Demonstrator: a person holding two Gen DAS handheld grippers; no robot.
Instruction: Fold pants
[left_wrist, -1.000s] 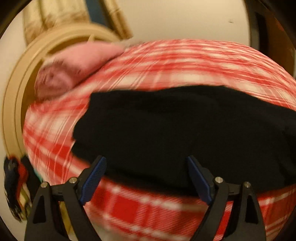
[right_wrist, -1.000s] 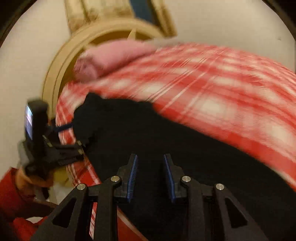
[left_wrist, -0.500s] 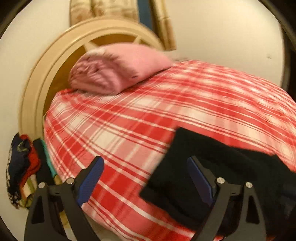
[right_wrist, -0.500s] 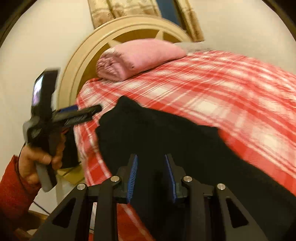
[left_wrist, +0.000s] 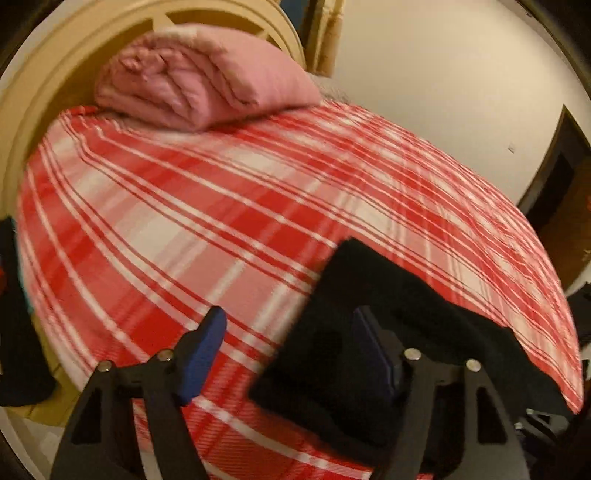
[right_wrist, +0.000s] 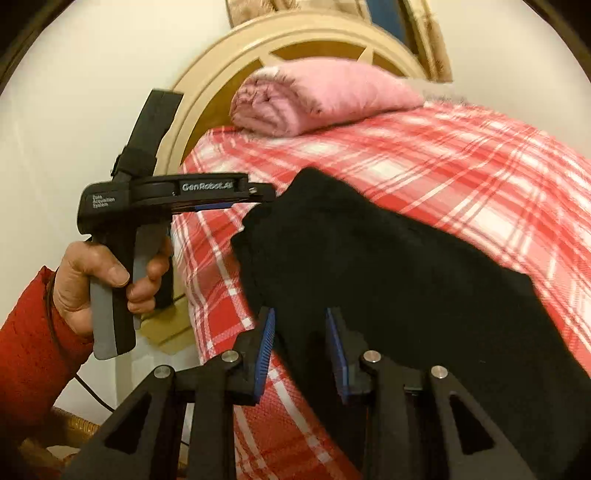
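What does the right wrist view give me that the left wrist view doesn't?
Only the right wrist view shows the left gripper from the side, the hand holding it, a red sleeve, and the right gripper with black pants between its jaws.

Only the left wrist view shows a dark doorway at right and the left gripper's jaws, which have just been closing, with the pants' edge at the right-hand pad.

Both show the pants, plaid bedspread, pink blanket and headboard.

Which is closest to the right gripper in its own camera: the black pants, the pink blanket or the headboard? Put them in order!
From the right gripper:
1. Pants, between its jaws.
2. Blanket, rolled at the bed's far end.
3. Headboard, behind the blanket.
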